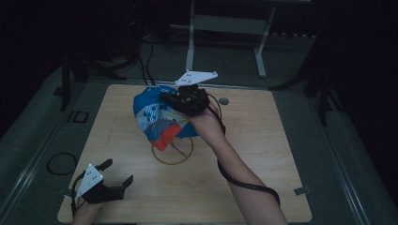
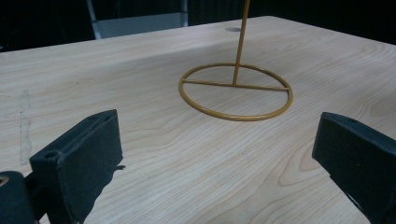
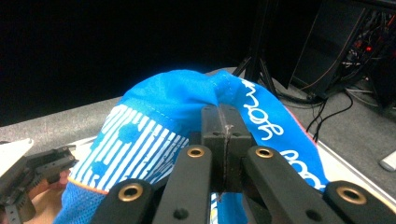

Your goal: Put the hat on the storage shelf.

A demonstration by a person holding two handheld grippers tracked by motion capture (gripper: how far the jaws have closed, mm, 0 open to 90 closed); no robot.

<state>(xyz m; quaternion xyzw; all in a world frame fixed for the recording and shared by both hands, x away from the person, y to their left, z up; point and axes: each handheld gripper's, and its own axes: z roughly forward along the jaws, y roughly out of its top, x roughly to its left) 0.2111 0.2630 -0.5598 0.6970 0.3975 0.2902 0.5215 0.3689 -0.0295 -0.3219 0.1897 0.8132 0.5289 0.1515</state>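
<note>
Hanging crumpled, the blue cap (image 1: 157, 119) is pinched by the right hand-held gripper (image 1: 180, 101); the left hand-held gripper (image 1: 117, 173) gapes empty.

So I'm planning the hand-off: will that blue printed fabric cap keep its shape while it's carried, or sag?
Probably sag: the blue printed fabric cap bunches and droops below the right gripper, whose jaws are shut on a fold of it. It looks light, since that thin pinch carries it. The slim yellow wire stand beneath it might tip if nudged.

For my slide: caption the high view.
Right gripper holds a blue cap above the gold wire stand; left gripper waits open.
</note>
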